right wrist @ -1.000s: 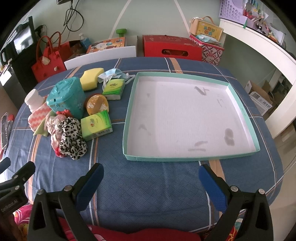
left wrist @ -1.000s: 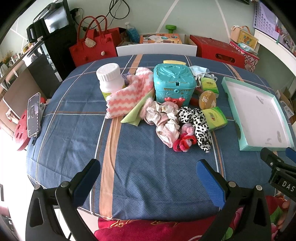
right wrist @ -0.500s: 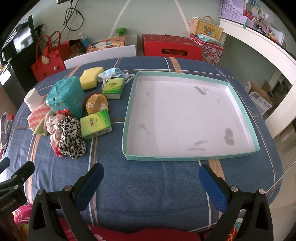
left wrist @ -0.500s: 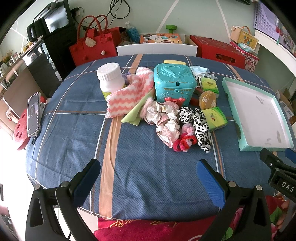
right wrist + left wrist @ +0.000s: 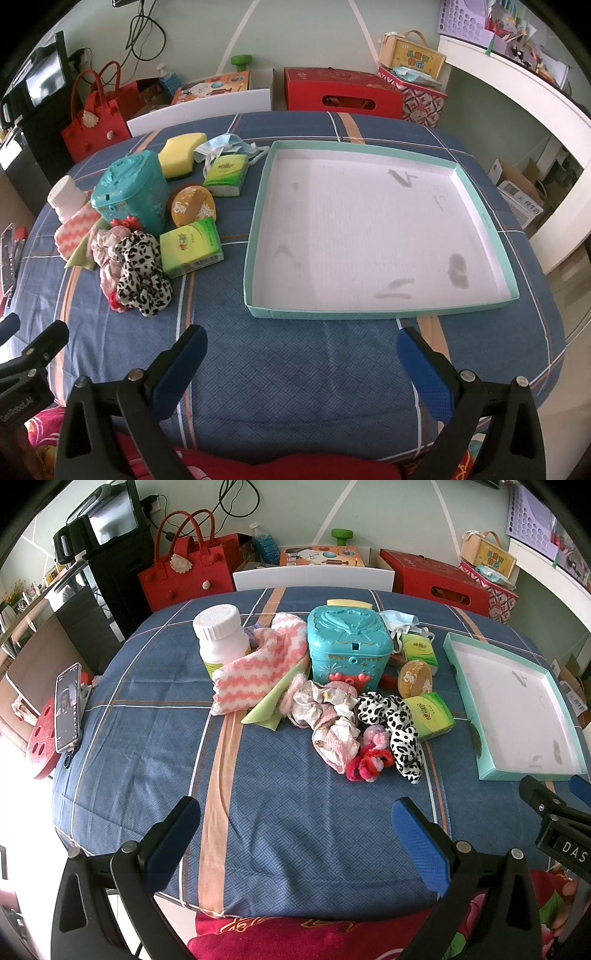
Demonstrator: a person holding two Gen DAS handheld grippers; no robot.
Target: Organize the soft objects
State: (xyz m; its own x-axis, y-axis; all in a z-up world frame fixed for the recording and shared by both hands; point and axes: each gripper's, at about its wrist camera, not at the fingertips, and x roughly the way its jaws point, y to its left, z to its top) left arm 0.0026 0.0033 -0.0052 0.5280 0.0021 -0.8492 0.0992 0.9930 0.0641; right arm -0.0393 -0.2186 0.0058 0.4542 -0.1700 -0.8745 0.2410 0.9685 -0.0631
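Both the left gripper (image 5: 295,834) and right gripper (image 5: 301,363) hover spread wide, holding nothing. The leopard scrunchie (image 5: 397,729) lies ahead of the left one, apart. The tray (image 5: 369,314) sits just ahead of the right.

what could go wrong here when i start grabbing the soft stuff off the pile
The leopard scrunchie lies tangled with the red scrunchie and pink frilly one, so one pinch may drag several. It also touches the green tissue pack, which could shift. The pink zigzag cloth leans on the white bottle; pulling it might tip the bottle.
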